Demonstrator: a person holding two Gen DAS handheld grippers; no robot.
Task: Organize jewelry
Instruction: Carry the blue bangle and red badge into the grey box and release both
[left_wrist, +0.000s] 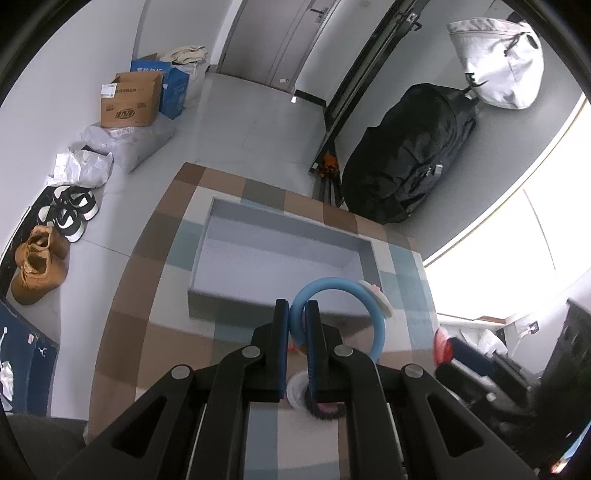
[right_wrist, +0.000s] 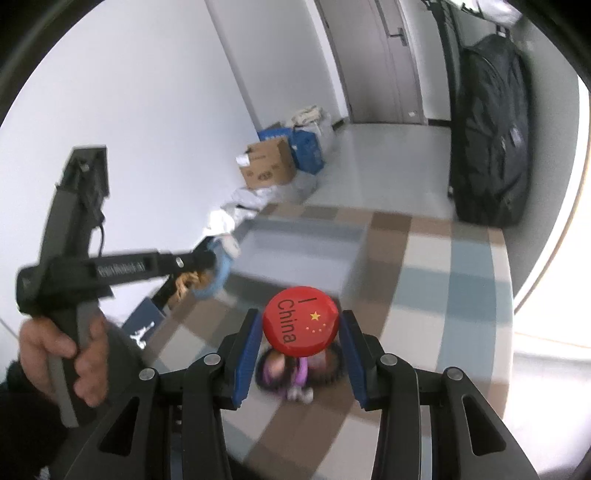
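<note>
My left gripper (left_wrist: 297, 306) is shut on a blue ring (left_wrist: 347, 288) that carries a white-and-pink ornament. It hangs just above the near wall of a shallow grey box (left_wrist: 273, 254), which lies on the checkered tablecloth. My right gripper (right_wrist: 300, 317) is shut on a red round badge (right_wrist: 301, 326) printed "I China" with yellow stars, held above the cloth. In the right wrist view a hand holds the left gripper (right_wrist: 207, 258) at the left, with the blue ring (right_wrist: 219, 275) beside the grey box (right_wrist: 314, 227). The motion blurs that view.
Loose hair ties and a purple trinket (right_wrist: 284, 369) lie on the cloth under the badge; a white and dark piece (left_wrist: 314, 398) shows beneath the left fingers. Shoes (left_wrist: 37, 266), a cardboard box (left_wrist: 129, 99) and a black bag (left_wrist: 410, 155) stand on the floor beyond the table.
</note>
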